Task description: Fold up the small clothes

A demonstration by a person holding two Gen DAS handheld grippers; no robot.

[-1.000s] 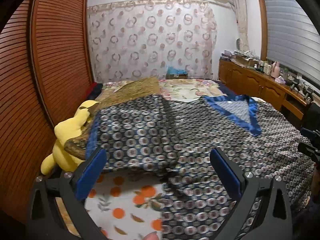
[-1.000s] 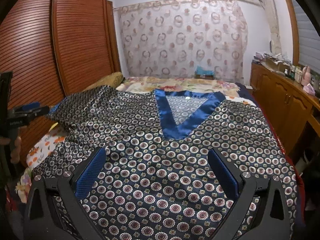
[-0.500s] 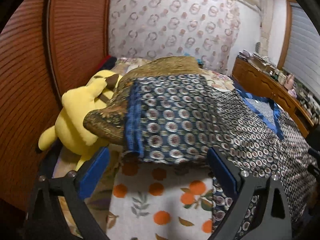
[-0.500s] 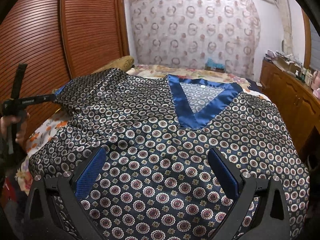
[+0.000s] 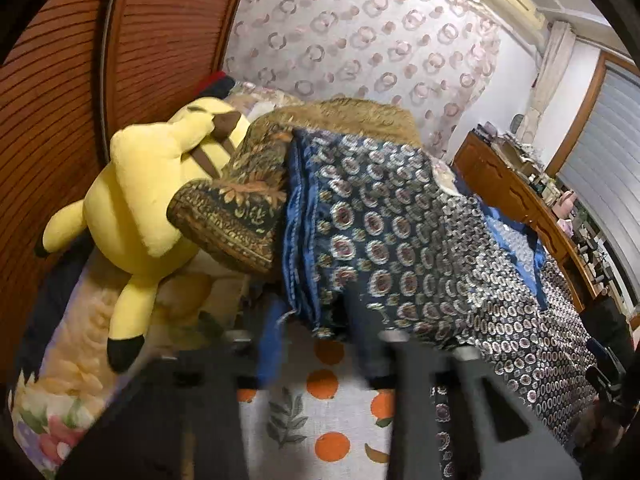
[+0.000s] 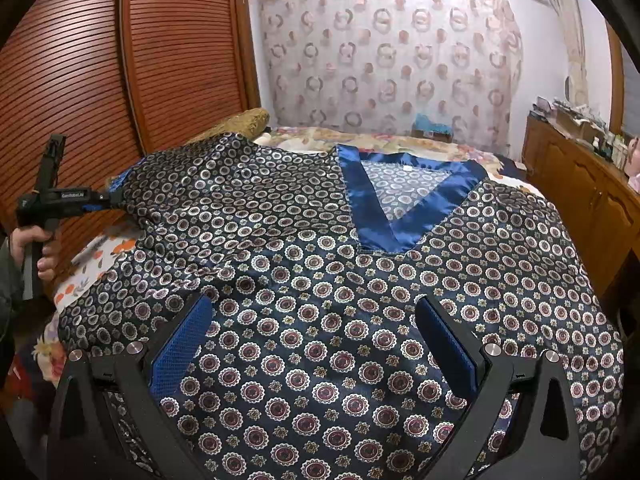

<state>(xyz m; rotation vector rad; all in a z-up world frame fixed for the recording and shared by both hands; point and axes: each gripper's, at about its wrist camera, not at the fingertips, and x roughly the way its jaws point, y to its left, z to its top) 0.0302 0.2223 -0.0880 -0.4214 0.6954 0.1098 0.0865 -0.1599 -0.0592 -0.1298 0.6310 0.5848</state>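
Navy patterned top (image 6: 360, 320) lies spread face-up on the bed (image 5: 320, 412), blue V-neck trim (image 6: 400, 204) toward the curtain.

Left claw (image 5: 316, 344): a second ago its fingers stood wide over the fabric near the sleeve; now they are much narrower and blurred with motion, bracketing the blue-hemmed sleeve edge (image 5: 296, 240). In the right wrist view the same claw (image 6: 108, 200) sits at the sleeve tip, touching the cloth. Whether the fabric is actually pinched, cannot tell.

The camera has pushed in toward the sleeve, which drapes over a brown brocade cushion (image 5: 240, 208) beside a yellow plush toy (image 5: 148, 200).

Right claw (image 6: 316, 344): wide, hovering over the lower front of the top, holding nothing. Little change there.

Judgement: the first fold is starting, with the left sleeve about to be brought inward. Body not yet folded.
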